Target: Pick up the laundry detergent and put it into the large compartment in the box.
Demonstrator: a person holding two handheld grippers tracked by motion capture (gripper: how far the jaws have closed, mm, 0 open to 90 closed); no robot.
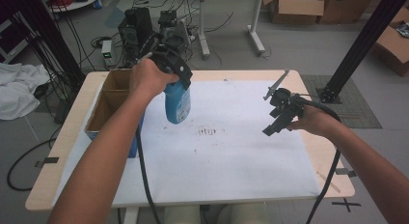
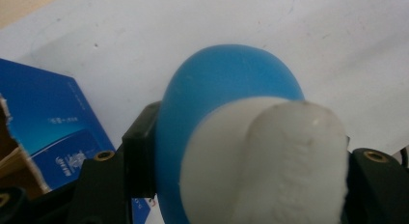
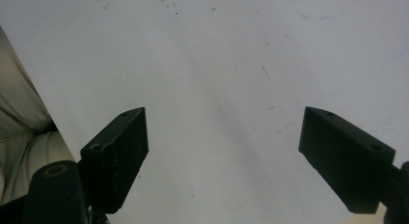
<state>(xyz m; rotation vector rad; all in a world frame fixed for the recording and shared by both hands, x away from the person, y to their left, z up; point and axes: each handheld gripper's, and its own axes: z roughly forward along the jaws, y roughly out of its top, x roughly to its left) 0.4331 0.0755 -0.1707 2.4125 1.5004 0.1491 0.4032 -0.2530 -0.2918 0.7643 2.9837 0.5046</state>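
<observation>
Bottle (image 1: 177,102) – blue, white cap end – hangs in the air just right of the cardboard box (image 1: 112,102), clear of the worktop (image 1: 231,161), w/ the left gripper (image 1: 170,64) clamped on its upper part. In the left gripper view the fingers (image 2: 140,156) are clenched on either side of the bottle's (image 2: 226,89) neck, pressing on the blue body right below the white cap (image 2: 270,161). Grip looks snug, nothing slack.

Box itself sits at the left edge of the worktop, open top, blue printed side (image 2: 53,122) showing just left of the bottle. Looks like the bottle is being carried away from or over the box; can't tell which.

To do this carry well, imo: keep the squeeze steady, since the body is rounded and smooth and could pivot between the fingers if the wrist tips fast. Keep the bottle hanging plumb, clear of the box's right wall, and pick a bare bit of the white sheet to set it on. Lower till the base is flat before letting go, else it may topple.

Well right of the box, the right gripper (image 1: 279,119) hovers over the worktop, held in the person's hand. Its fingers (image 3: 115,151) are spread wide, nothing between them, just white sheet below. It could steady the bottle if needed.
</observation>
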